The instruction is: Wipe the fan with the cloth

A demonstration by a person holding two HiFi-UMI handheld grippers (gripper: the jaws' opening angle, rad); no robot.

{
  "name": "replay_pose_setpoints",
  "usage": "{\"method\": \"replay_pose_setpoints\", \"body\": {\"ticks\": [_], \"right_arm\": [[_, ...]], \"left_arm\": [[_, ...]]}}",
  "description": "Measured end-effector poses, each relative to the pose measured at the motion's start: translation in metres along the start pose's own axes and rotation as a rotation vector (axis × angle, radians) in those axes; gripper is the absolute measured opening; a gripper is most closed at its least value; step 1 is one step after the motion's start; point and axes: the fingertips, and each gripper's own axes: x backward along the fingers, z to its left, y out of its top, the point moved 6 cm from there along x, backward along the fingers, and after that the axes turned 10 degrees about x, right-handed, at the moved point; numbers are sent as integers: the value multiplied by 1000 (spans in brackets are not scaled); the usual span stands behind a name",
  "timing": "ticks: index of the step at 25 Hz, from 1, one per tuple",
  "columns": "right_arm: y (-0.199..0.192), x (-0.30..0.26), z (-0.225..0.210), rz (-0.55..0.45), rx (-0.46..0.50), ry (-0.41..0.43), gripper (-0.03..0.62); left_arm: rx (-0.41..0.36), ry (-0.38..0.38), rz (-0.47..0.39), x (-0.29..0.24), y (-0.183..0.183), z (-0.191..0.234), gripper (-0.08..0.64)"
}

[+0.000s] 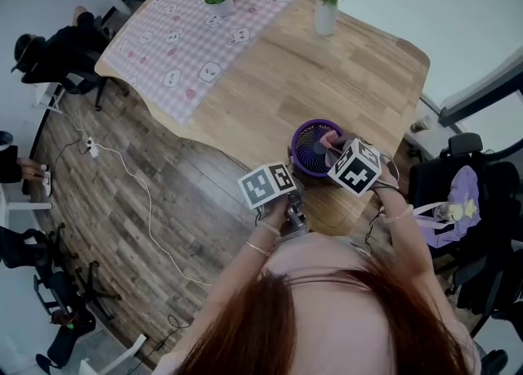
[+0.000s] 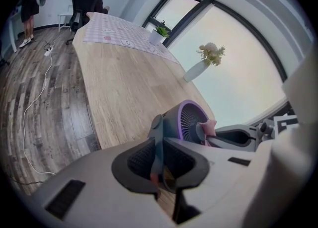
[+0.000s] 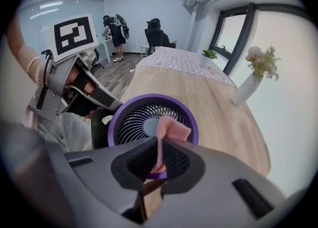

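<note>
At the left, the left claw (image 2: 158, 165) is clamped shut on the thin dark grey plastic bracket (image 2: 157, 140) at the side of the small round fan (image 2: 185, 122). This holds the fan close to the near edge of the pale wooden tabletop (image 1: 327, 79). The fan has a matt grey housing, a glossy purple rim and a grille of fine curved ribs around a smooth hub. To the right, the pink waffle-textured cloth (image 3: 172, 129) lies folded against that grille beside the hub, pinched tight in the right claw (image 3: 160, 160). Two risks seem likely. The bracket looks narrow and smooth, so a hard wiping push could twist the fan out of the left claw or tip it toward the edge. The soft, nubbly cloth could also snag on the ribs and pull free of the right claw
</note>
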Motion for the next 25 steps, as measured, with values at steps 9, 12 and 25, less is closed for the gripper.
{"method": "replay_pose_setpoints", "body": {"ticks": [9, 12, 25], "right_arm": [[4, 5, 18, 8, -49, 61, 23], [10, 4, 27, 4, -12, 85, 23], [45, -12, 43, -55, 70, 158, 23]], "left_arm": [[-30, 6, 6, 0, 0, -2, 43], [-38, 3, 11, 0, 1, -2, 43], [-68, -11, 39, -1, 1, -2, 44]]}}
